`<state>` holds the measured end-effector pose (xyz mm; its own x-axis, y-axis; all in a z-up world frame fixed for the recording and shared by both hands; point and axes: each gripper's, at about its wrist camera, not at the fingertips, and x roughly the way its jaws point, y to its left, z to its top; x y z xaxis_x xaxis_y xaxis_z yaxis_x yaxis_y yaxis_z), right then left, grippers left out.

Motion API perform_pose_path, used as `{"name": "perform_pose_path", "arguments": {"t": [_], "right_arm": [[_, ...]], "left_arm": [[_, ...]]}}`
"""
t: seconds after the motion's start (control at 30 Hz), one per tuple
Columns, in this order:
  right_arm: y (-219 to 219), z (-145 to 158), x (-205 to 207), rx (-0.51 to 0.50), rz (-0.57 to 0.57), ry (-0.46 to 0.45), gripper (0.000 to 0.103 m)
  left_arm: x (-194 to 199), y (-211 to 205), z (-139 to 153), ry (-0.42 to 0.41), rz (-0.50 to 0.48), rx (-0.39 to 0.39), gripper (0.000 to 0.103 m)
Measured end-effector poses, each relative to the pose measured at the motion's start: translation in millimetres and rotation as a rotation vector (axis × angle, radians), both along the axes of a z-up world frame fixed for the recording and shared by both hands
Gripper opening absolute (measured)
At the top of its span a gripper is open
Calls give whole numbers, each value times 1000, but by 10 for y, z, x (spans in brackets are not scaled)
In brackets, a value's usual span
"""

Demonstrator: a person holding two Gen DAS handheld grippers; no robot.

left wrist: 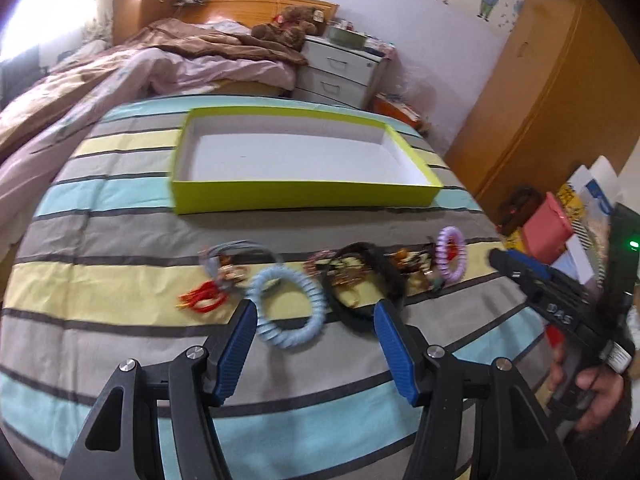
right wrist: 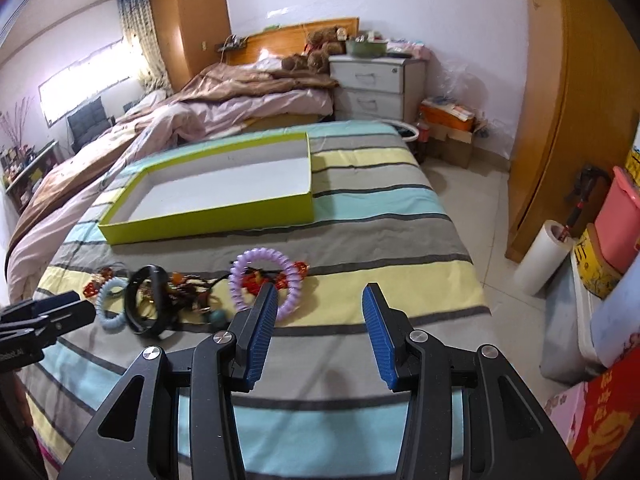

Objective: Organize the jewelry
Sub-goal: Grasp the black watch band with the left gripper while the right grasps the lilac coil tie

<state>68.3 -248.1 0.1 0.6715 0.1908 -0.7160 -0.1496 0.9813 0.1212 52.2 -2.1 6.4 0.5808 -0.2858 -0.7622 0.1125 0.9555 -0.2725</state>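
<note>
Left wrist view: your left gripper (left wrist: 316, 338) hangs spread and empty over the blue ring (left wrist: 285, 307), low centre of frame.
Bed (left wrist: 100, 248): striped cover, everything rests on it.
Box (left wrist: 296, 200): empty, upper centre; your drop spot.
Jewelry pile (left wrist: 360, 276): tangled, mid-frame; lift one piece at a time.
Right gripper (right wrist: 320, 330): spread, empty, purple ring (right wrist: 266, 284) beside its left finger; straddle the band before you squeeze.

Before me on the striped cover lies a jumbled row of jewelry: a blue coil ring (left wrist: 290, 312), black band (left wrist: 366, 284), purple coil ring (right wrist: 266, 284), perhaps red tassels (left wrist: 202, 300), near the empty green-walled box (left wrist: 304, 196).
</note>
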Motion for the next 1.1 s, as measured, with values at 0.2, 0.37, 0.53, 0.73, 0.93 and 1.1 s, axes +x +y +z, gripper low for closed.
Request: {"name": "perform_pose_path", "arguments": {"t": [0.2,0.37,0.53,0.73,0.93,1.1], "right_arm": [[13,-90,192,42,96,45,45],[36,-172,303,40,96,76,45],[75,-224,342,29,118,93,38],[77,-244,360,46,134,107,15],[97,-241,348,50,134,108,10],[43,-211,313,79,124,99,10]], "left_arm": [[151,-150,-54,19,-15,40,58],[235,-181,-107,33,-17,64,52],[304,-178,-144,36,-20,97,43],[380,-280,-114,1,-53,172,40],[450,-338,-201,36,-82,181,20],[427,-298,-167,20,-69,170,11]]}}
